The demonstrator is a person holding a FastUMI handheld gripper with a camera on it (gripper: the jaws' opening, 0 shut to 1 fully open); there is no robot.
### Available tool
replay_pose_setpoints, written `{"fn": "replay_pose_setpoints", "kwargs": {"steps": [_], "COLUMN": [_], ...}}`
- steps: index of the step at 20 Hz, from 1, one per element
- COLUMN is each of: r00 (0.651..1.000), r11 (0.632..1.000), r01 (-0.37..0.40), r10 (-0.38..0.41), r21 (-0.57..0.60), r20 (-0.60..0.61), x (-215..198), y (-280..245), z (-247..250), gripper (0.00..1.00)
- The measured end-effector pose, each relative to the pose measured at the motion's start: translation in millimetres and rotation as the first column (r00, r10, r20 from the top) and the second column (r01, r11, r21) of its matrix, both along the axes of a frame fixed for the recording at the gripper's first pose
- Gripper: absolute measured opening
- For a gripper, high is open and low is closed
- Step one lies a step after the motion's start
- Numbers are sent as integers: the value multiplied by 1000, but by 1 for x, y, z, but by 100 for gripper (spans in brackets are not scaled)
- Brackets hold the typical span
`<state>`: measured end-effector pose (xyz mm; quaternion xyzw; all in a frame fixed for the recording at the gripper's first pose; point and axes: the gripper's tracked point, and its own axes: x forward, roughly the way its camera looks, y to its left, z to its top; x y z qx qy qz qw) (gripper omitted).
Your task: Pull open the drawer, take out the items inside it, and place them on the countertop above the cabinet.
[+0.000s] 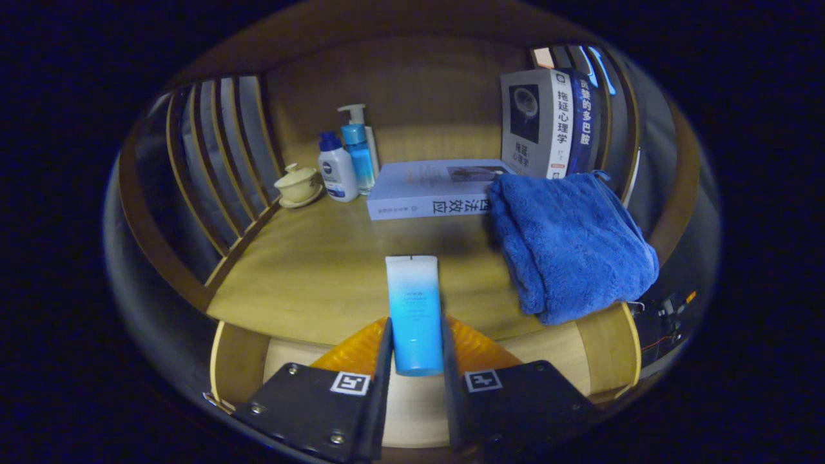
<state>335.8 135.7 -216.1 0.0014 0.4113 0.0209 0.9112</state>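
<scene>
Wooden slatted walls close off the back and sides of the yellowish wooden countertop [309, 270] that spreads beyond our tongs [416, 361]. Largest on it is the crumpled blue terry towel [570, 245], lying ahead and to the right of the fingers, its near corner hanging over the front edge. Behind it stand two upright books [548, 122], and a pale flat book [428, 190] lies straight ahead, far beyond the fingers. Further left stand a white bottle with a blue cap [336, 169], a clear blue pump bottle [358, 151] touching it, and a small cream lidded cup on a saucer [298, 185]. Our tongs are clenched on the blue-and-white gradient plastic tube [414, 316]; both fingers press its lower sides, and it juts forward over the counter's front edge. Below the fingers we see the open pale wooden drawer [412, 399] with an orange ribbed item [480, 348] inside. We judge the risks this way: released this near the edge, the tube could roll or tip back into the drawer; carried too far right, it would land on the towel and lie unsteady; a squashy tube can also slip if the grip loosens.
</scene>
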Motion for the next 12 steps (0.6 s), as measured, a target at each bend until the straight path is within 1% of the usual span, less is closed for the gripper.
{"fn": "replay_pose_setpoints", "kwargs": {"steps": [5,7,10,12], "r00": [998,995,990,982], "r11": [1000,1000,1000,999], "r01": [21,18,23,30], "r10": [-20,-16,-20,-32], "r21": [-6,-11,-17,9], "r20": [65,95,142,188], "x": [21,25,26,20], "y": [5,7,6,5], "z": [0,-1,1,11], "gripper": [39,41,43,44]}}
